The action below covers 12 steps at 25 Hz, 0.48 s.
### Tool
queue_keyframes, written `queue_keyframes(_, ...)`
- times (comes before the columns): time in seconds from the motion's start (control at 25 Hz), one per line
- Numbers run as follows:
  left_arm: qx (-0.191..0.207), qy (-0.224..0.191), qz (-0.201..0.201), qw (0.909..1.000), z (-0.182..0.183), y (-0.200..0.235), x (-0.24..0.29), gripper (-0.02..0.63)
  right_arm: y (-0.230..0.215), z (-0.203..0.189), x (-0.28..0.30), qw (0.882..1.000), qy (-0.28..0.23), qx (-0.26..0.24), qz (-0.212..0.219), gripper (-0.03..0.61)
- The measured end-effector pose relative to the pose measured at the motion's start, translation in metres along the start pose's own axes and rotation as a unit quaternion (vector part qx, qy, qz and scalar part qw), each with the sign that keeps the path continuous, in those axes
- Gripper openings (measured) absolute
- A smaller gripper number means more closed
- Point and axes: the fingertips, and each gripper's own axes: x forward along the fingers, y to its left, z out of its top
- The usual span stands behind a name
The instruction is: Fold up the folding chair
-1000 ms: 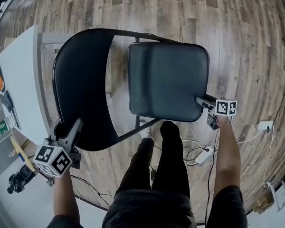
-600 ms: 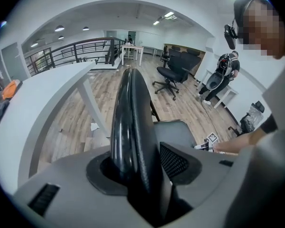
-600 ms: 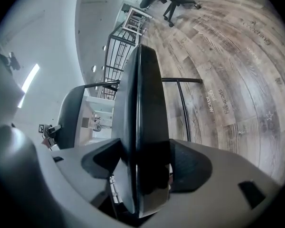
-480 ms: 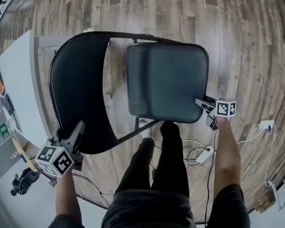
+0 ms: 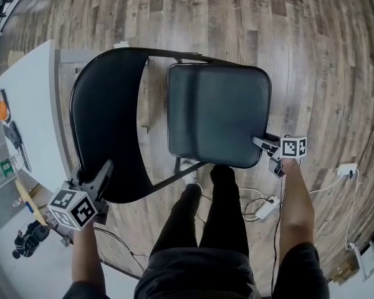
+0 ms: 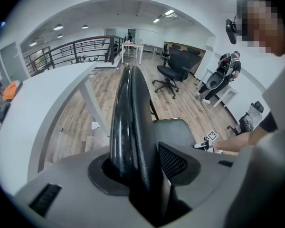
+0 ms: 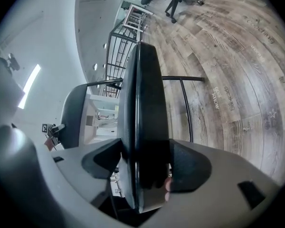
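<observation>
A black folding chair stands open on the wood floor, its curved backrest (image 5: 106, 123) at the left and its padded seat (image 5: 218, 114) at the right. My left gripper (image 5: 92, 174) is at the backrest's near end. Its jaws are closing, with the backrest's rim (image 6: 130, 127) between the pads and touching both. My right gripper (image 5: 260, 143) is shut on the seat's near right corner. In the right gripper view the seat's edge (image 7: 142, 103) runs upright between both pads.
A white table (image 5: 31, 104) stands just left of the chair, with small items along its near edge. The person's dark trousers (image 5: 212, 223) are right behind the seat. White cables and a power strip (image 5: 265, 205) lie on the floor at the right. Office chairs (image 6: 168, 72) stand farther off.
The seat's near right corner and my right gripper sit slightly lower in the head view. My left gripper has stayed at the backrest's end.
</observation>
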Motion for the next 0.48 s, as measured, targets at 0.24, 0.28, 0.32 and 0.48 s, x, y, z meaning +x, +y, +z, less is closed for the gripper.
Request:
queue_keyframes(0.24,-0.011,-0.008,-0.014,0.9998,0.009,0.007,-0.027,0.175,0.051,-0.008,0.001,1.000,0.011,0.000,0.008,0.319)
queue_keyframes(0.28,-0.015,-0.011,-0.020,0.9996,0.012,0.008,-0.032,0.167,0.060,-0.009,0.001,1.000,0.011,0.000,0.008,0.319)
queue_keyframes(0.32,-0.019,-0.014,-0.024,0.9995,0.014,0.009,-0.037,0.159,0.070,-0.009,0.002,1.000,0.009,-0.001,0.009,0.319)
queue_keyframes(0.48,-0.026,-0.019,-0.032,0.9990,0.022,0.017,-0.060,0.153,0.115,-0.009,0.008,1.000,0.004,-0.008,0.016,0.319)
